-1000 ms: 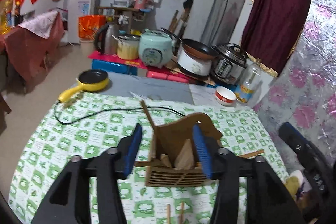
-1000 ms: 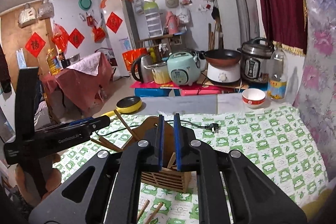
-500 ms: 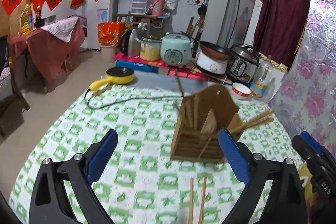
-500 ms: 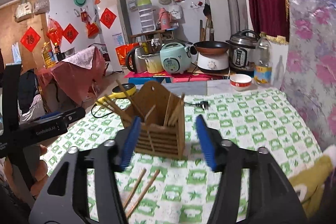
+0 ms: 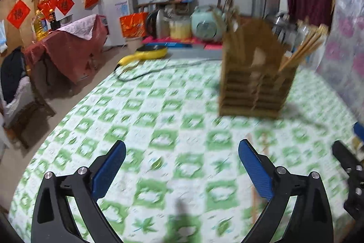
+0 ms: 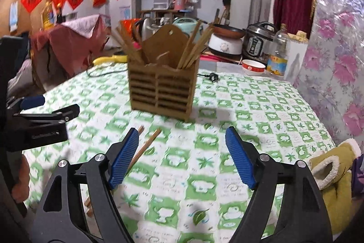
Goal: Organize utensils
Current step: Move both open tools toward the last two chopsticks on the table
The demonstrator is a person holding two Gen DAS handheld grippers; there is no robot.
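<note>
A wooden slatted utensil holder [image 6: 160, 89] stands upright on the green-checked tablecloth [image 6: 261, 111], with several chopsticks [image 6: 193, 47] sticking out of both compartments. It also shows, blurred, in the left wrist view [image 5: 252, 88]. Two loose chopsticks [image 6: 145, 147] lie on the cloth in front of the holder, partly behind my right gripper's left finger. One faint stick [image 5: 254, 174] shows in the left wrist view. My left gripper [image 5: 182, 165] is open and empty. My right gripper [image 6: 182, 156] is open and empty, a short way back from the holder.
A black power cord [image 5: 145, 73] and a yellow pan [image 5: 147, 54] lie at the table's far edge. A red-white bowl [image 6: 253, 66], an oil bottle [image 6: 277, 54] and cookers stand behind. A yellow-green mitten [image 6: 334, 170] lies at the right. The left gripper's body [image 6: 34, 126] is at the left.
Both grippers have opened wide and pulled back from the holder, which stands free on the cloth. The left view has swung, so the holder now sits to its right.
</note>
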